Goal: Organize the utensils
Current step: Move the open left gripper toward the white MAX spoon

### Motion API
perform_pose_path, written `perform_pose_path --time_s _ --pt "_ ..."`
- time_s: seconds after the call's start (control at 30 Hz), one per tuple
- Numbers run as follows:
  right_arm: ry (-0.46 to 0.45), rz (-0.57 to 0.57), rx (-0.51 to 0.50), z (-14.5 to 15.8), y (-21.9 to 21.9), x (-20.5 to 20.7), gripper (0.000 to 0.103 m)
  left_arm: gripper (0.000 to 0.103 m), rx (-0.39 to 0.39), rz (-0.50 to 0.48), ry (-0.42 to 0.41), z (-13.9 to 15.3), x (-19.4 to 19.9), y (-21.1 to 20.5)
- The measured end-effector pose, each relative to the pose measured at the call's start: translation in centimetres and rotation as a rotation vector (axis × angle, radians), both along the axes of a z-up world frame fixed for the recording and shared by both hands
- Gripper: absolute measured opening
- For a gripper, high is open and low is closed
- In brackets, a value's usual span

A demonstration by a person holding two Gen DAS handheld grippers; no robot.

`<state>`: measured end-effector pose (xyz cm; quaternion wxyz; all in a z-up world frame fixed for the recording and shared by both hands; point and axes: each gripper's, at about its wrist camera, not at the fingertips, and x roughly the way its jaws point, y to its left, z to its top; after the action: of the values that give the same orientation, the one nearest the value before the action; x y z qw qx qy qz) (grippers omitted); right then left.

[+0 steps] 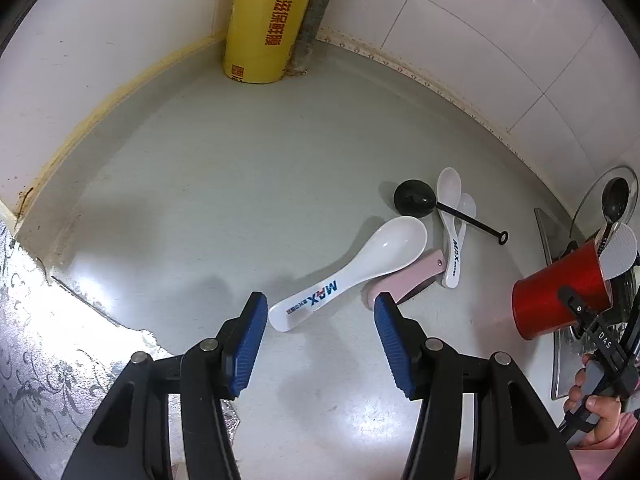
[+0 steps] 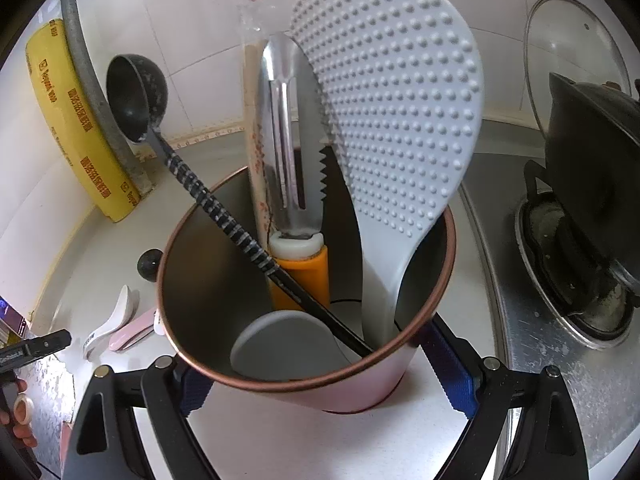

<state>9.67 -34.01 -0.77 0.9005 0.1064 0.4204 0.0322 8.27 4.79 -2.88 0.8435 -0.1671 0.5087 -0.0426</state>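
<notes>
- Two grippers are working at once: the left gripper [image 1: 318,314] is hanging released over the countertop [image 1: 224,216], jaws parted with nothing pressed between the pads.
- Just ahead of its fingertips, the large white spoon [image 1: 352,270] is lying flat, its handle end reaching into the gap between the jaws and its bowl pointing away to the right.
- Close by the right fingertip, a pink utensil [image 1: 404,280] is lying partly under that spoon; further ahead and right, a black ladle [image 1: 416,199] and two small white spoons [image 1: 452,220] are waiting in a loose heap.
- Far ahead, a yellow roll [image 1: 264,20] is leaning in the corner.
- The right gripper [image 2: 324,376] is clenching the red cup [image 2: 360,392], pads pressing its wall on both sides.
- Inside the cup, a black scoop [image 2: 138,90], a peeler [image 2: 286,140] and a grey rice paddle [image 2: 396,100] are already standing.
- The step in hand appears to be fetching the large spoon; the next move is calling for lowering over its handle, closing, then carrying it right to the cup.
</notes>
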Motion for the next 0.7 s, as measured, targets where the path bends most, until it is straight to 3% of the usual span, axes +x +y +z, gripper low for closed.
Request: perform_pose_path --time_s 0.3,0.7 --pt "-0.011 0.023 0.011 -0.1 0.0 0.5 0.100 0.057 0.007 0.004 0.007 -0.3 0.5 -0.2" --pt "-0.035 0.014 0.024 -0.3 -0.5 1.0 0.100 0.057 0.058 -0.018 0.021 0.0 1.4 -1.4"
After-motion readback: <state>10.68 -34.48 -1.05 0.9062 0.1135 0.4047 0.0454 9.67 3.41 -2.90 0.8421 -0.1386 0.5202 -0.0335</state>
